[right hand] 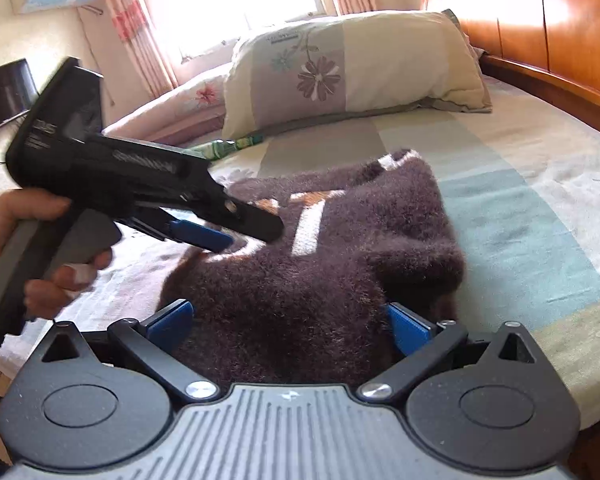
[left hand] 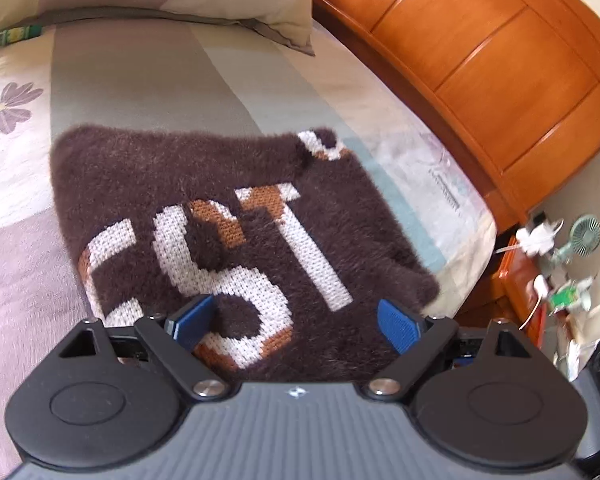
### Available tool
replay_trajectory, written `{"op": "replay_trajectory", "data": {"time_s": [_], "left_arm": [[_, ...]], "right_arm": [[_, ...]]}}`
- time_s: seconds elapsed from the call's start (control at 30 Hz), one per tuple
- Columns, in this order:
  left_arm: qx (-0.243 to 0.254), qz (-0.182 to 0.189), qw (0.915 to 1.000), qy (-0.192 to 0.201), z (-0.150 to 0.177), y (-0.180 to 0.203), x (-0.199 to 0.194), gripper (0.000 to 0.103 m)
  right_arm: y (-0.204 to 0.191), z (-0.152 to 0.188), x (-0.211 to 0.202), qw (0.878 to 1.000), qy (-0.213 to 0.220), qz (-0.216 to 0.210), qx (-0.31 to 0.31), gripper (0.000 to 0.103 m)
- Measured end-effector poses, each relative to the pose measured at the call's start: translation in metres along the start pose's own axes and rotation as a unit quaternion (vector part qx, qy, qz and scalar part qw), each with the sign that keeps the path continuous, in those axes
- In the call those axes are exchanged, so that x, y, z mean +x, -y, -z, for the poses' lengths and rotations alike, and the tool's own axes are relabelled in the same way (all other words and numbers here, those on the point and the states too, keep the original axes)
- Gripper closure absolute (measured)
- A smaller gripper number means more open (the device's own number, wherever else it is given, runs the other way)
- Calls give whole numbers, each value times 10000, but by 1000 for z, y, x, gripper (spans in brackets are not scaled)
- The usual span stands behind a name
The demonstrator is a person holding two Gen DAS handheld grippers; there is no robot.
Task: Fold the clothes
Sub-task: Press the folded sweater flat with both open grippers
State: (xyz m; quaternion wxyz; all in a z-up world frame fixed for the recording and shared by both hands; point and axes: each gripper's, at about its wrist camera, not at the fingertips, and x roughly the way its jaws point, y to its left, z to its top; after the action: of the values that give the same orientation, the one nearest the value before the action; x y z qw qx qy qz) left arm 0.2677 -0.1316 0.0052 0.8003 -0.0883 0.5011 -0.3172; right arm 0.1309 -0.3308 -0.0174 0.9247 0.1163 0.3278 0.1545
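Fuzz covers the sweater [left hand: 204, 184] below my left gripper [left hand: 296, 322]: a dark brown, long-piled knit, lying folded into a rough square on the bedsheet [left hand: 140, 80]. Big blocky letters are worked into it in flat white stitch with orange-brown shading; "ST" reads clearly just ahead of my blue ribbed pads [left hand: 396, 324], and the letter to their left may be an E, though part of it is folded under. My left jaws stand wide apart with nothing between them, hanging above the near edge of the sweater without touching it.

My right gripper [right hand: 290, 322] also has its jaws spread wide; the sweater's thick near edge [right hand: 284, 320] fills the gap between the blue pads [right hand: 168, 322], but I cannot tell whether they touch it, and they do not press on it. Ahead and to the left of that tool, the left one shows from the side, held by a hand [right hand: 28, 248] on its grey grip, above the sweater's far left part.

Beyond both tools, the sheet is smooth cotton in pale grey, cream and teal panels with mauve printed flowers, and a matching plump pillow [right hand: 380, 64] lies at its far end. A glossy orange wooden headboard [left hand: 480, 60] with raised panels curves off to the right.
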Motion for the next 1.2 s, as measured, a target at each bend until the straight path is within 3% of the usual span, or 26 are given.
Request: {"op": "replay_trajectory", "data": {"time_s": [0.23, 0.47, 0.6, 0.73, 0.87, 1.07, 1.2], "left_arm": [[-114, 319, 9994, 41, 18, -2, -5, 14], [-495, 591, 9964, 359, 21, -8, -25, 14], [-833, 767, 9924, 481, 32, -18, -25, 14], [-1368, 987, 9830, 726, 40, -33, -27, 14], [-1467, 733, 9814, 1001, 47, -33, -40, 14], [-1301, -107, 9844, 1179, 62, -36, -61, 14], [-1450, -162, 9794, 1395, 72, -45, -76, 14]], "right_arm": [[0, -2, 0, 9999, -31, -57, 80, 0], [6, -6, -5, 9995, 3, -194, 253, 0], [8, -15, -9, 9985, 216, -432, 275, 0], [11, -14, 6, 9983, 155, -502, 250, 0], [28, -2, 22, 9970, -346, -335, 604, 0], [5, -18, -16, 9983, 368, -451, 88, 0], [-18, -35, -12, 9948, 531, -798, -356, 0]]}}
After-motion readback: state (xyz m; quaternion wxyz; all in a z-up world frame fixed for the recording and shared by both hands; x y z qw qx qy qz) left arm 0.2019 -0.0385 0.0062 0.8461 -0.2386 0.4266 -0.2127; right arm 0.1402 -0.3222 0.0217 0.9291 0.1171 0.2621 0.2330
